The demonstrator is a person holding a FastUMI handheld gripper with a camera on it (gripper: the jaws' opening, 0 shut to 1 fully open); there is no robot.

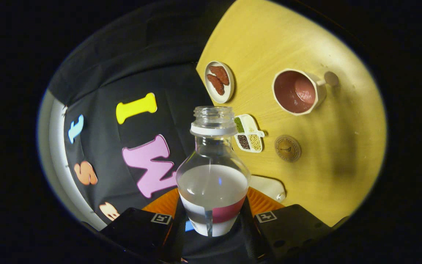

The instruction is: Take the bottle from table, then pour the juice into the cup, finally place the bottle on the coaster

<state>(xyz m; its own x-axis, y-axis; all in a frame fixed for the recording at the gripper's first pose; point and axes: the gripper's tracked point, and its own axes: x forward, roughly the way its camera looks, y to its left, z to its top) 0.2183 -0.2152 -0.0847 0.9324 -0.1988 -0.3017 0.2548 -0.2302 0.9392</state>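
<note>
The tongs (213, 220) are clamped from both sides on an uncapped clear bottle (213, 172), partly filled with pale juice, its long axis pointing toward twelve o'clock. The pink-lined cup (297, 91) stands on the wooden worktop (343, 154) at about one o'clock beyond the mouth, well apart. The round coaster (287, 148) lies nearer, around two o'clock.

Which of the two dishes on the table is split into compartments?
The dish just beyond the bottle, beside the coaster. It holds three sorts of grains in separate sections; the round plate farther off holds reddish pieces undivided. The gripper is shut on the bottle.
</note>
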